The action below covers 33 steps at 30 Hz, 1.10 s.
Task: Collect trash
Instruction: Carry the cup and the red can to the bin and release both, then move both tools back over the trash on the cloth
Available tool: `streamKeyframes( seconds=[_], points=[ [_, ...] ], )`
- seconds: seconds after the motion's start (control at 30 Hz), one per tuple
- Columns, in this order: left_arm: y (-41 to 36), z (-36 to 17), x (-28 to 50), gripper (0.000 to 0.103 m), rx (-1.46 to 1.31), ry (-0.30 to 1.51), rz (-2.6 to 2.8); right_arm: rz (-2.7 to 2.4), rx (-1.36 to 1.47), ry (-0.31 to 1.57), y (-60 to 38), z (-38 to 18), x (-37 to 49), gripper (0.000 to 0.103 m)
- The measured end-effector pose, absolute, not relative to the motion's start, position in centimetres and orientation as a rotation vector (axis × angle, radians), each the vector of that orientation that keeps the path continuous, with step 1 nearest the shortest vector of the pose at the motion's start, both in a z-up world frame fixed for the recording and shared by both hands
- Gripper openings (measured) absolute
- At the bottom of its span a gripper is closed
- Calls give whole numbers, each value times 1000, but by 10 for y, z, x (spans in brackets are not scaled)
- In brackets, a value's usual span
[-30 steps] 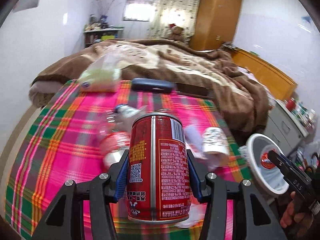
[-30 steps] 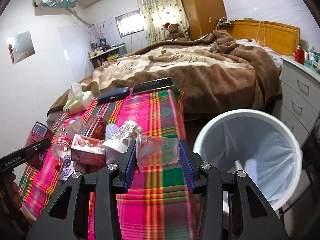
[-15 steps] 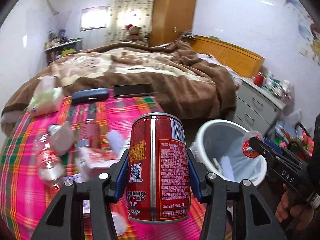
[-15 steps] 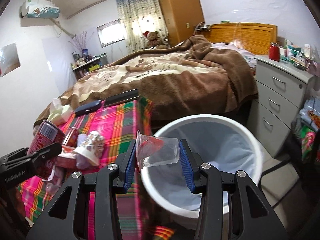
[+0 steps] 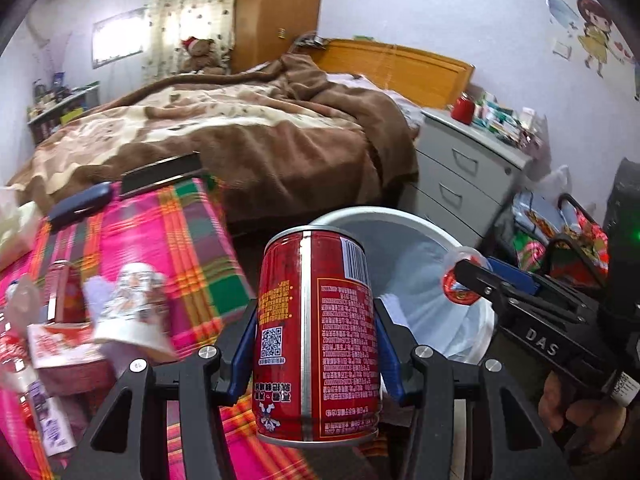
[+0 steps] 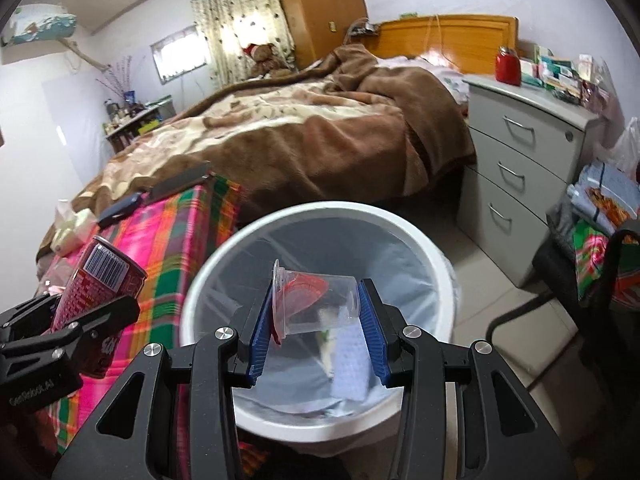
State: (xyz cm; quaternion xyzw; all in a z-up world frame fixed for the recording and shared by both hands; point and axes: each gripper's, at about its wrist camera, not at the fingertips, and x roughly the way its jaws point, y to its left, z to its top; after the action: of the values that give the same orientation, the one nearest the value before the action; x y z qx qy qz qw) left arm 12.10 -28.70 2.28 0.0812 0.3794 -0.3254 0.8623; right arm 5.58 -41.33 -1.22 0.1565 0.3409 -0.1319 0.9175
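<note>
Bedroom; bed (image 5: 248,136) under a brown blanket, grey drawer unit (image 6: 524,160) beside it, orange wardrobe (image 5: 276,12) at the back; low surface (image 5: 160,256) covered in pink plaid cloth, with a white-lined trash bin (image 6: 420,240) on the floor just beside its edge; left tongs (image 5: 314,350) clamped on an upright red drinks can (image 5: 316,336), blue pads pressing both sides, can held at the surface's edge, beside the bin; right tongs (image 6: 316,328) gripping a clear plastic cup (image 6: 316,304) lying sideways with a torn red foil lid, held above the bin's opening; bin holds some pale scraps at the bottom; still on the surface: paper cup (image 5: 132,312) tipped over, red-and-white carton (image 5: 64,344), plastic bottle (image 5: 24,360), dark case (image 5: 80,204), flat dark slab, likely a phone or tablet (image 5: 164,172); a hand (image 5: 580,416) under the right tongs' handle.
</note>
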Motion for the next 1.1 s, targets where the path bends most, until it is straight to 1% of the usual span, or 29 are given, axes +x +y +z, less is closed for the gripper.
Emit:
streamKeyframes(
  seconds=[0.23, 0.43, 0.47, 0.5, 0.53, 0.57, 1.1],
  points=[
    [-317, 1, 131, 52, 169, 857, -726, -275, 323, 759, -428, -23, 62, 43],
    [-327, -6, 137, 53, 168, 867, -731, -273, 323, 797, -433, -32, 63, 44],
    [-327, -4, 136, 56, 165, 857, -736, -271, 328, 802, -434, -33, 63, 49],
    [-327, -3, 136, 64, 164, 852, -738, -272, 337, 802, -435, -33, 62, 54],
    [-326, -2, 136, 69, 165, 848, -736, -272, 343, 798, -435, -33, 61, 63],
    [-325, -1, 136, 69, 163, 843, -734, -272, 347, 795, -435, -33, 61, 65],
    [-287, 17, 130, 69, 120, 810, -675, -257, 335, 725, -416, -14, 56, 65]
  ],
)
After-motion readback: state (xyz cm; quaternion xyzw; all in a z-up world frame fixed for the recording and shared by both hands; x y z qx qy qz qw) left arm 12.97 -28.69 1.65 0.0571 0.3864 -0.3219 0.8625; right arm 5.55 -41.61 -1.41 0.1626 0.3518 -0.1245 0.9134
